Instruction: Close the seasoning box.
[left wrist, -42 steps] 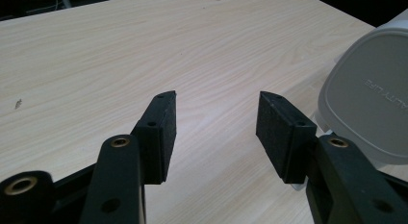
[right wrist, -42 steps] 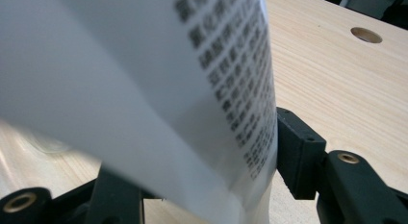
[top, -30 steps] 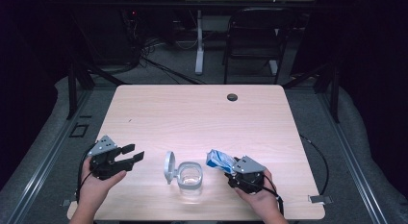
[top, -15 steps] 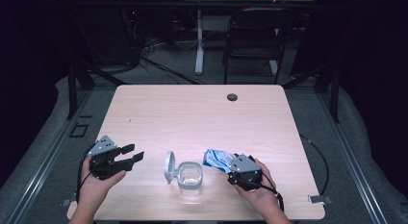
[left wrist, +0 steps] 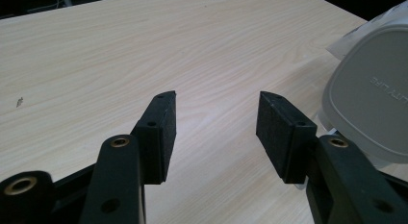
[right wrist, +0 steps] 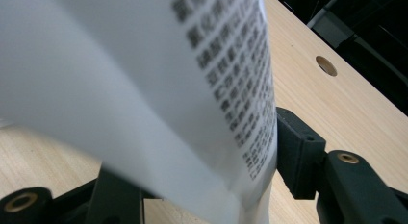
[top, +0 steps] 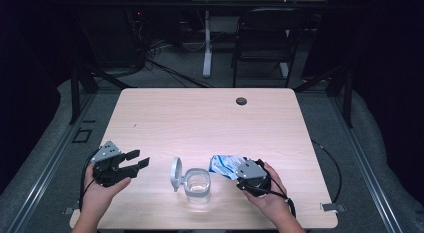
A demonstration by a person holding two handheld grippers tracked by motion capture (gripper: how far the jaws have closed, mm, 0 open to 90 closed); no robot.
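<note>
A small clear container (top: 199, 182) stands near the table's front edge with its grey lid (top: 175, 173) flipped open to its left; the lid (left wrist: 370, 94) also rises at the right of the left gripper view. My left gripper (top: 136, 162) hovers left of the lid, open, nothing between its pads (left wrist: 161, 132). My right gripper (top: 239, 171) is shut on a blue-and-white packet (top: 226, 165) just right of the container. In the right gripper view the packet's white printed back (right wrist: 159, 80) hangs between the jaws and hides the left pad.
The light wooden table (top: 200, 123) has a round cable hole (top: 241, 101) near its far edge. A black chair (top: 265, 38) and a white stand (top: 206, 48) sit beyond the table. Cables trail from both grippers over the table's sides.
My right gripper has carried the packet a little leftward, closer to the open container. The left gripper and the container have stayed where they were.
</note>
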